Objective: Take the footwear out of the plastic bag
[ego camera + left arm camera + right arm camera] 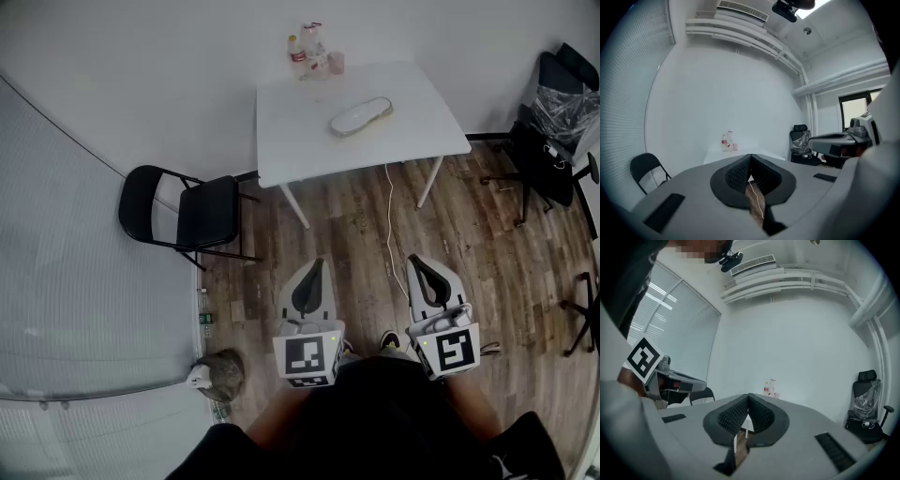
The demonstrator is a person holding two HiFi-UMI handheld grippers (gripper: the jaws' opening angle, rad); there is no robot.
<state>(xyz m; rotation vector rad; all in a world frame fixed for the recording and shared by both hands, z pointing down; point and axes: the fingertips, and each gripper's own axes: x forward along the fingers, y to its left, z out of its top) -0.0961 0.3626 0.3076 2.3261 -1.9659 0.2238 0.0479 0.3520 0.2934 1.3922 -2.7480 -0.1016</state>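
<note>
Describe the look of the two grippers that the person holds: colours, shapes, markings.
The left gripper and the right gripper both have light grey shells that taper to a point. Each has a black teardrop-shaped inset around ribbed black pads. At its rear, each carries a white cube with black square markers. The person wears black clothing.

My grey-white plastic two-jaw left gripper (317, 264) and the matching right gripper (418, 262) sit side by side just ahead of my waist, left tipped slightly down, right level. Black ribbed jaws on both are fully closed, tips touching, gripping nothing.
</note>
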